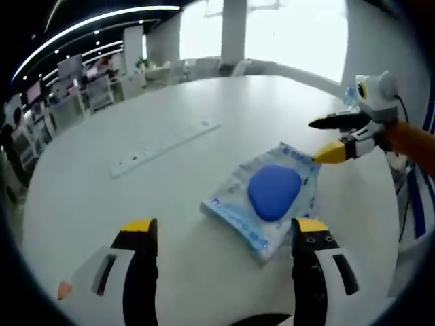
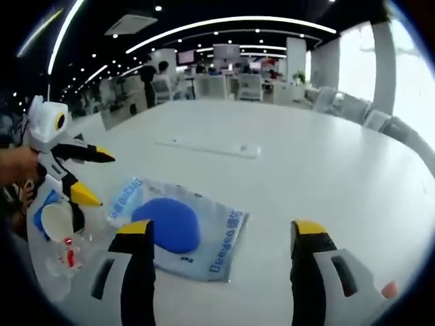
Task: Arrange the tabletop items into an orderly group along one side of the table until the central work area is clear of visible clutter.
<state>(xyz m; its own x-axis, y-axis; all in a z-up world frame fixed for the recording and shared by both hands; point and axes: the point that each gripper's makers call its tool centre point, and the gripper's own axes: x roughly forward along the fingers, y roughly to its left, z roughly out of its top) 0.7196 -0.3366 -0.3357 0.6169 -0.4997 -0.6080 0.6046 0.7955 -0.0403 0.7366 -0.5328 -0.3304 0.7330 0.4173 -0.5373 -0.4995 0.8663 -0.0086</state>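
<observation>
A clear plastic packet (image 1: 265,207) with blue print and a blue rounded pad inside lies flat on the white bench (image 1: 170,109) — the landmark for everything else. Beyond the packet, further toward the bench middle, a long white strip (image 1: 163,146) lies flat, well apart from it. In the right gripper view, a clear plastic bottle (image 2: 58,234) with a blue label sits just beside the packet's edge.

The left claw (image 1: 224,234) hovers low just short of the packet, jaws spread wide, holding nothing. The right claw (image 2: 221,234) hangs over the packet's opposite side — also wide open and empty; a hand (image 2: 15,165) grips the other tool.

Behind the packet stretch office chairs, desks, bright windows and curved ceiling lights.
</observation>
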